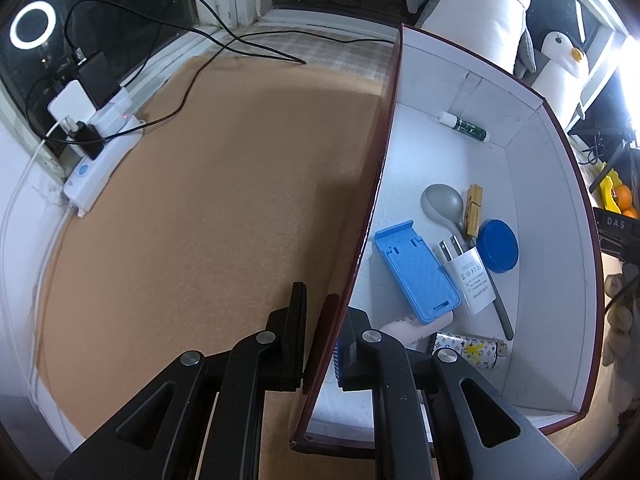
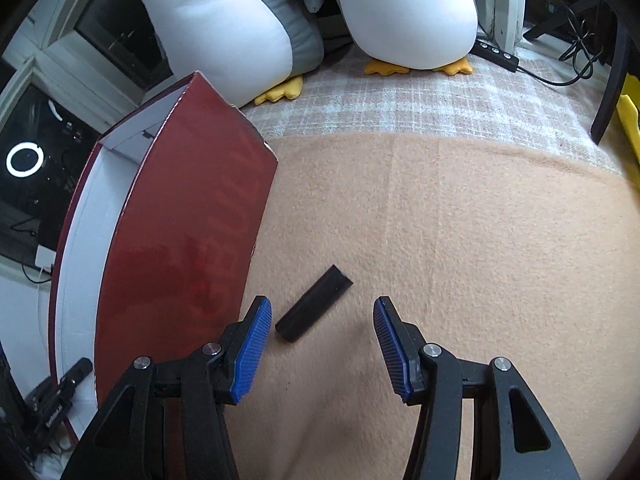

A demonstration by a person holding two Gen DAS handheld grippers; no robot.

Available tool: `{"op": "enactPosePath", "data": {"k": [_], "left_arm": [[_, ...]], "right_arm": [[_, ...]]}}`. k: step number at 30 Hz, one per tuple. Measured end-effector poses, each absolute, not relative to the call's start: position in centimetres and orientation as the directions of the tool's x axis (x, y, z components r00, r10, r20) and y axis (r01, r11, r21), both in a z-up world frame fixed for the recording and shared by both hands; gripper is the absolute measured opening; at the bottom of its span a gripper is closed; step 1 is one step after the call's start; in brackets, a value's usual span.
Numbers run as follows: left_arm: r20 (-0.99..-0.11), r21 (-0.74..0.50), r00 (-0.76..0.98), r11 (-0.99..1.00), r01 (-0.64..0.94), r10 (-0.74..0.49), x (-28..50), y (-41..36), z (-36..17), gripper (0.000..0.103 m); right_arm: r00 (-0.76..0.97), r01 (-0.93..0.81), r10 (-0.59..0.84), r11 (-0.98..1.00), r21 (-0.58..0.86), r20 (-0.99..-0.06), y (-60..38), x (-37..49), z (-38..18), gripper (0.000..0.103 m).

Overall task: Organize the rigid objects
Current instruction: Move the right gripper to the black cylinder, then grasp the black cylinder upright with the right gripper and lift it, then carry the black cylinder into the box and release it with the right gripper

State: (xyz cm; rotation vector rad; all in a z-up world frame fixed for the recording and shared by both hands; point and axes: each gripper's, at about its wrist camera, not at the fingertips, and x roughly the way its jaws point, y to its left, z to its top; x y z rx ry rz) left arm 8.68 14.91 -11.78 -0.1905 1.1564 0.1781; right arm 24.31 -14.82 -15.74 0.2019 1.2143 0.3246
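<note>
The left gripper (image 1: 320, 344) clamps the red box's wall (image 1: 352, 280). Beside that box, a black stick (image 2: 314, 306) lies diagonally just ahead of the right gripper (image 2: 322, 322), whose jaws gape, empty.

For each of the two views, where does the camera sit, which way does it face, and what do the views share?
Left wrist: on the left gripper, looking steeply down its fingers, shut on the red box wall; items lie inside.
Right wrist: on the right gripper, looking steeply down between open blue pads at a black bar on the tan blanket.
Shared: the box, blanket, plush penguins.
</note>
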Motion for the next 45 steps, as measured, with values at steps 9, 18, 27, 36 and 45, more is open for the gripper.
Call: {"op": "enactPosePath", "data": {"k": [9,18,27,36,45], "left_arm": [[-0.919,-0.062,0.391,0.969,-0.238,0.037,8.7,15.0,-11.9,0.012],[-0.919,-0.065,0.393,0.969,-0.237,0.035,8.7,15.0,-12.0,0.012],[-0.917,-0.067,0.398,0.970,-0.233,0.032,8.5,15.0,-12.0,0.012],[-0.909,-0.083,0.416,0.971,-0.224,0.019,7.8,15.2,-11.5,0.010],[-0.897,-0.093,0.442,0.973,-0.209,0.009,7.2,15.2,-10.9,0.008]], "right_arm": [[0.287,-0.147,0.287,0.956,0.254,-0.914,-13.3,24.8,-16.7,0.032],[0.280,-0.177,0.229,0.967,0.184,-0.932,-13.2,24.2,-17.0,0.015],[0.288,-0.168,0.230,0.968,0.187,-0.930,-13.5,22.1,-16.7,0.015],[0.351,-0.176,0.235,0.967,0.183,-0.906,-14.2,20.4,-13.5,0.015],[0.422,-0.237,0.269,0.955,0.181,-0.866,-12.5,16.9,-8.3,0.015]]}}
